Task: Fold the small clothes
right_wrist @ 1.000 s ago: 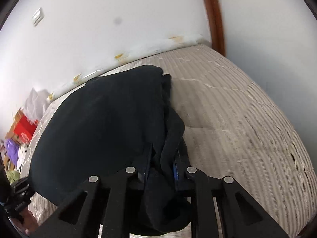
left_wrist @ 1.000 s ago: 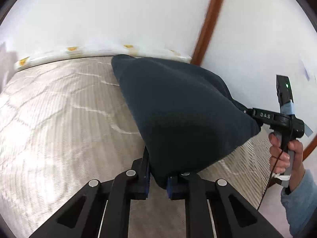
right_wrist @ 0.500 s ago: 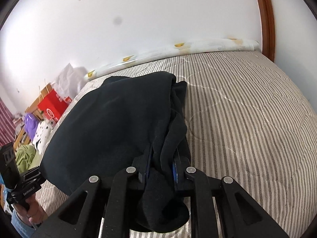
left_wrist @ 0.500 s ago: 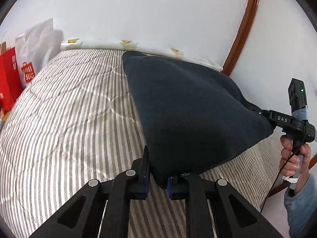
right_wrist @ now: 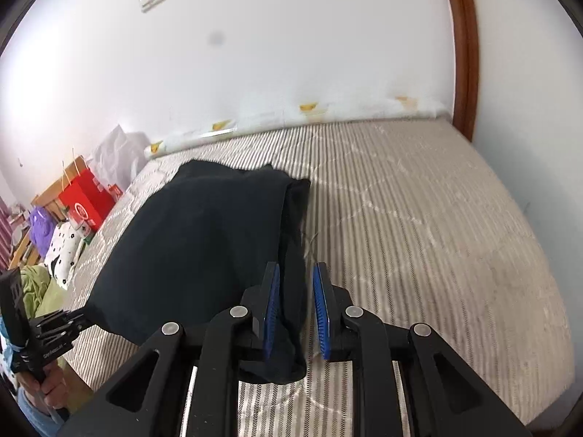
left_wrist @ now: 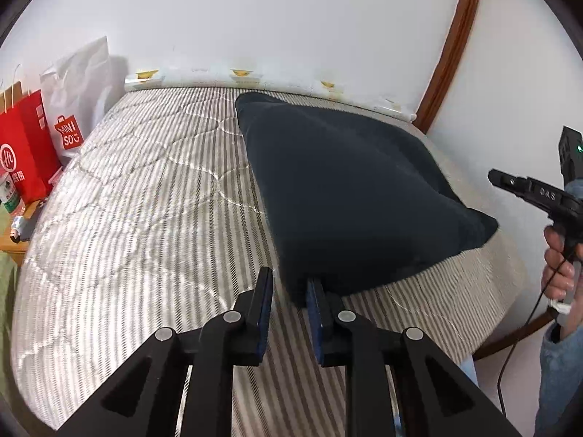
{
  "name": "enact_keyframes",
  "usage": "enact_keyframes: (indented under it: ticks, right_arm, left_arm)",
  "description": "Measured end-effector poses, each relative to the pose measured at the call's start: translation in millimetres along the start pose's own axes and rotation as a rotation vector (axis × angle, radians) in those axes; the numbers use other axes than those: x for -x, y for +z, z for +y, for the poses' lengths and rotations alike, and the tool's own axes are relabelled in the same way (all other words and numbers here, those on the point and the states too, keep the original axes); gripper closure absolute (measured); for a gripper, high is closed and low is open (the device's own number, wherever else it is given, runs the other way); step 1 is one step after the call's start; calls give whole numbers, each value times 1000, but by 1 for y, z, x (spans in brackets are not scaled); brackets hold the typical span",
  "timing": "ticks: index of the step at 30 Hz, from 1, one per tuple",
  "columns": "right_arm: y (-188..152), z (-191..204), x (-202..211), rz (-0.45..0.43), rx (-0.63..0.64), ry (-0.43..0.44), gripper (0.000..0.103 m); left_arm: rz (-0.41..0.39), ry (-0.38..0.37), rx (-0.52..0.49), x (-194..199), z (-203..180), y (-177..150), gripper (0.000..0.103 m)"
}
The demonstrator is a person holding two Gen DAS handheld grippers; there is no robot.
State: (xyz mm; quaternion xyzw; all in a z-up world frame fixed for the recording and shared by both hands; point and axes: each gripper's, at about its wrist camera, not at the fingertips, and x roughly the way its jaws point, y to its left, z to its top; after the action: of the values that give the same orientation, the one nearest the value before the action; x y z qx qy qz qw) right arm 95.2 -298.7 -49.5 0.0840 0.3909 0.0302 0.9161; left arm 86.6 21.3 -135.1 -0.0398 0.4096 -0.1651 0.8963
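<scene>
A dark navy garment [left_wrist: 349, 189] lies folded on the striped bed [left_wrist: 145, 218]. It also shows in the right wrist view [right_wrist: 204, 240]. My left gripper [left_wrist: 289, 284] is open at the garment's near corner, its right finger touching the cloth edge. My right gripper [right_wrist: 297, 284] is open, with the garment's right edge lying loose between its blue pads [right_wrist: 322, 309]. In the left wrist view the right gripper [left_wrist: 490, 176] is a little clear of the garment's right corner. In the right wrist view the left gripper [right_wrist: 85, 317] sits at the garment's left corner.
The bed [right_wrist: 419, 218] runs to a white wall with a rolled white pad [left_wrist: 255, 76] along its far edge. Red and white shopping bags [left_wrist: 32, 153] stand left of the bed. A brown wooden frame [left_wrist: 448, 47] rises at the right.
Both grippers have opened and let go of the garment, which now lies lower and flatter on the bed. The right gripper has drawn back from the cloth's corner.
</scene>
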Motion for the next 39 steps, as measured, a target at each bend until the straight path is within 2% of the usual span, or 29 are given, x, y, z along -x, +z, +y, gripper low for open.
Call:
enact_keyframes:
  ticks: [1,2,3,5,9,11,15,24,29,32,34,35,36,38,39]
  right_arm:
    - [3,1,4,-9,4,-4,84]
    - [7,3,8,-15,7,-5,83]
    - [10,5,11,-18,11,-5,80]
    - [21,11,15,-26,21,-1,75]
    - [43,20,12,-38,10,23,61]
    - [56,23,2,-29,-6,42,58]
    - [78,28,-24,1,-36,50,58]
    - [99,24,-100,99,-91,62,58]
    - [106,21,-157,206,-99,40,58]
    - [105,18,-183,247,-99,53,58]
    - [105,20,-197,259,-84,69,64]
    - [106,24,-203,261,-64,77,71]
    - [106,29,-207,257,-38,72,83]
    - [110,41,-204,199,37,71,90]
    - [113,46,-195,126,80,70,92]
  left_arm:
    - [-10,0,-1,7,2,1,84]
    - [-27,8,-3,14,3,1,77]
    - [-57,21,-6,25,4,2,64]
    - [-110,19,-6,41,8,7,47]
    - [-151,30,6,51,14,24,46]
    - [-152,28,15,46,17,35,46]
    - [-135,16,31,26,22,60,46]
    - [-62,-14,8,-46,19,115,46]
    - [-20,-33,5,-86,18,133,46]
    - [19,-19,1,-111,18,134,46]
    - [39,-26,1,-124,19,132,46]
    - [48,-33,2,-130,20,130,46]
    - [51,-36,1,-133,20,129,46]
    - [54,-37,-2,-136,20,127,44]
    - [53,-42,-9,-136,21,127,44]
